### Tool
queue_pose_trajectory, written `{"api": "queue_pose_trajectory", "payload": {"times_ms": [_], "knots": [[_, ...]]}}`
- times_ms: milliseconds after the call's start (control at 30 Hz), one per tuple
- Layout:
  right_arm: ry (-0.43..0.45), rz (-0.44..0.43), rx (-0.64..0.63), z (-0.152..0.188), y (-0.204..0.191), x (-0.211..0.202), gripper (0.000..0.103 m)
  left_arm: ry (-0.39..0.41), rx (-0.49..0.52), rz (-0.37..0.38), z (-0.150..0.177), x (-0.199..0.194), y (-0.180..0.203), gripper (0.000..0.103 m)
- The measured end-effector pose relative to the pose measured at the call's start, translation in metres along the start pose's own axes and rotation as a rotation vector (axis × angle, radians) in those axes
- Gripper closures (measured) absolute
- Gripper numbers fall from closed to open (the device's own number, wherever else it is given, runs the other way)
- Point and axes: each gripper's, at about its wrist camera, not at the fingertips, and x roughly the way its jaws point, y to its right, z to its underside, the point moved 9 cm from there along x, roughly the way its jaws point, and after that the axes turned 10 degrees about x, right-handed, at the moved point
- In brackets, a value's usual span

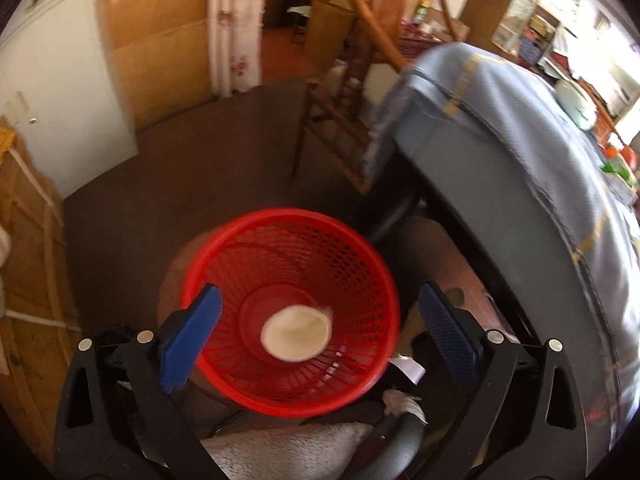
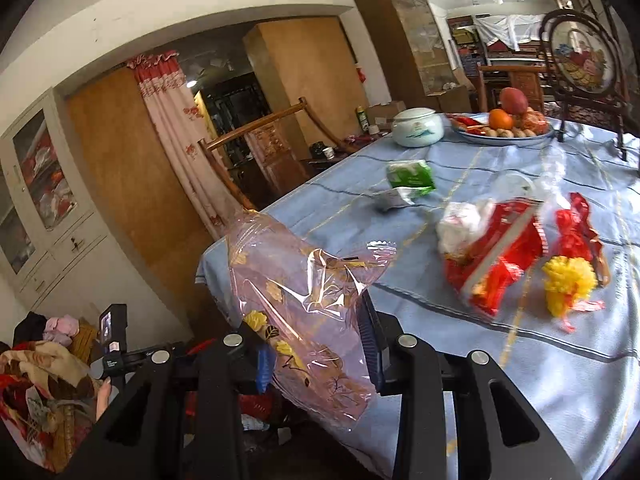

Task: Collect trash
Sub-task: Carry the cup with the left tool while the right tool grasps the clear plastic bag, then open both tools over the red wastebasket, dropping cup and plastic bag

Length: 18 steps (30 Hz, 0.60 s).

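A red mesh waste basket (image 1: 352, 264) stands on the floor below my left gripper (image 1: 320, 320). The gripper's blue pads stand wide apart, open, with nothing pressed between them. A blurred white round cup-like piece (image 1: 296, 334) shows inside the basket, between the pads in the picture. My right gripper (image 2: 320, 354) is shut on a crumpled pink see-through wrapper (image 2: 304, 280) printed with yellow leaves, held at the near corner of the table. On the blue tablecloth (image 2: 440, 312) lie a red packet with white tissue (image 2: 492, 248), a yellow pompom (image 2: 568, 284) and a green packet (image 2: 412, 176).
A fruit plate (image 2: 508, 132), a white lidded jar (image 2: 418, 126) and a round framed picture (image 2: 582, 60) stand at the table's far end. Wooden chairs (image 1: 340, 120) stand beside the table. A pile of cloth (image 2: 44, 384) lies low on the left, by a fingertip (image 2: 103, 400).
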Motion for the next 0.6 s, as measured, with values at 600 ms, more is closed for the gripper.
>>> {"api": "queue_pose_trajectory", "payload": {"times_ms": [600], "knots": [[-0.584,-0.263,-0.283,0.151,-0.224,0.202,0.056,0.125,-0.388,-0.314,-0.001,-0.038,-0.13,0.007]]}}
